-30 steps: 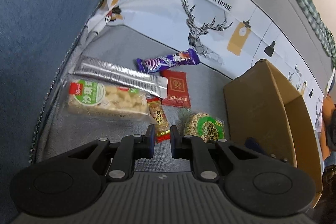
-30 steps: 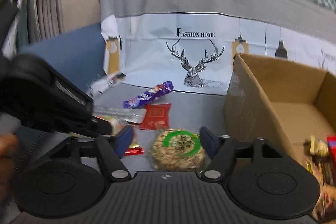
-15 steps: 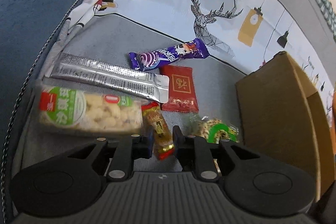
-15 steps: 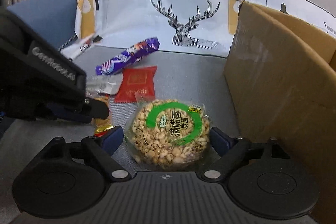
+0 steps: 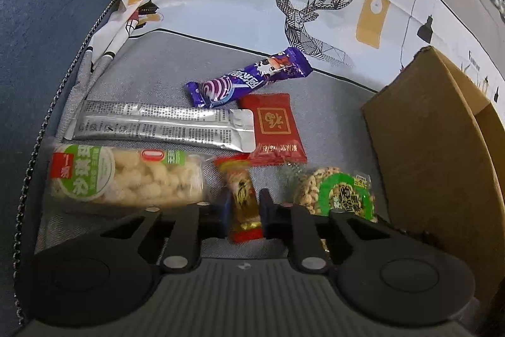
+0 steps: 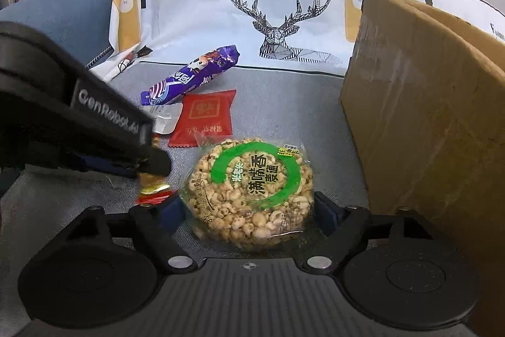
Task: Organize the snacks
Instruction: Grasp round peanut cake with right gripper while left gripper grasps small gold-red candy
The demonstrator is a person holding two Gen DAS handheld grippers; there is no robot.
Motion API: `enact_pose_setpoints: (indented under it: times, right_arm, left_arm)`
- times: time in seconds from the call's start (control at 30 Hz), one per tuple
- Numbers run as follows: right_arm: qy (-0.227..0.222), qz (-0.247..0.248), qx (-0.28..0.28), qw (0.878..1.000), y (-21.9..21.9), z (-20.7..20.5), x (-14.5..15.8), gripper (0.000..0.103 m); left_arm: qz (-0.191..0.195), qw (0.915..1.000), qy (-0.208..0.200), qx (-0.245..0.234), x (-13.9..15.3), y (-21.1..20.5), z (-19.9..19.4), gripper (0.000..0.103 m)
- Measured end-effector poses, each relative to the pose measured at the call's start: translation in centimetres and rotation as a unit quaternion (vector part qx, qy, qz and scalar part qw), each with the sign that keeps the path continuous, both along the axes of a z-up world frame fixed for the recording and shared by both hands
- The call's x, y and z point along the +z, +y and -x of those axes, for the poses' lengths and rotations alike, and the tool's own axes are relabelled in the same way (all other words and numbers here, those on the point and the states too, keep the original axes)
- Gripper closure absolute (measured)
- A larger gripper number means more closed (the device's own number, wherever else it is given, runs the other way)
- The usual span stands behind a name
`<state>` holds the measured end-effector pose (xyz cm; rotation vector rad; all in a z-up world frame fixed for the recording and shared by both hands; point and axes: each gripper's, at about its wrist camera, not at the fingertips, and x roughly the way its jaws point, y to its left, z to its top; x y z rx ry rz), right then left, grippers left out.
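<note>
The left gripper (image 5: 243, 204) is found with its fingers (image 5: 224, 204) drawn close about a small red-and-gold candy packet (image 5: 243, 198). The jaws are closing, and the pads appear to bear on the packet's two long sides. The packet's long axis runs straight ahead between the fingers, in line with the gripper, so a lift along that line is judged sufficient.

The right gripper (image 6: 249, 209) is found with its fingers (image 6: 172, 209) spread wide on either side of a round puffed-grain cake (image 6: 252, 188) in clear wrap. The jaws are closing; the pads stand at or just beside the wrap's edges, and firm contact cannot be confirmed. The cake is round, so no axis governs the grip; it lies directly between the fingers.

Ahead of the left fingers, to their left, a pale rice-puff bar (image 5: 126, 176) lies crosswise, touching the gripper's front. Further ahead are noted a silver sachet (image 5: 164, 127), a red square packet (image 5: 276, 128) and a purple bar (image 5: 249, 78), all on the grey cloth (image 5: 331, 116).

The cardboard box (image 6: 419, 103) stands just right of the right fingers. The right gripper is the nearer to it; the left gripper's load must be carried across.
</note>
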<state>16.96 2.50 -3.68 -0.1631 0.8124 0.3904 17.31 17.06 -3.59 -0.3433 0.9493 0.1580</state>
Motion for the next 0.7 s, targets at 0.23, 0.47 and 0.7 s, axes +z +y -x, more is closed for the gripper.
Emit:
enact_pose_setpoints:
  times: [0.23,0.47,0.7]
  right_arm:
    - [-0.007,-0.026,0.026,0.999,-0.9,1.3,1.7,0.022]
    - [0.019,-0.018,0.105,0.994,-1.2,5.7,5.1,0.022]
    - [0.060,-0.012,0.165,0.984,-2.8,12.6,7.9,0.021]
  left_arm:
    - [0.012,0.9999,0.002,0.009,1.1,0.6,2.3,0.097]
    - [0.017,0.9996,-0.008,0.023,3.1,0.5,5.6,0.103]
    - [0.032,0.9986,-0.020,0.036,4.3,0.5,8.2,0.103]
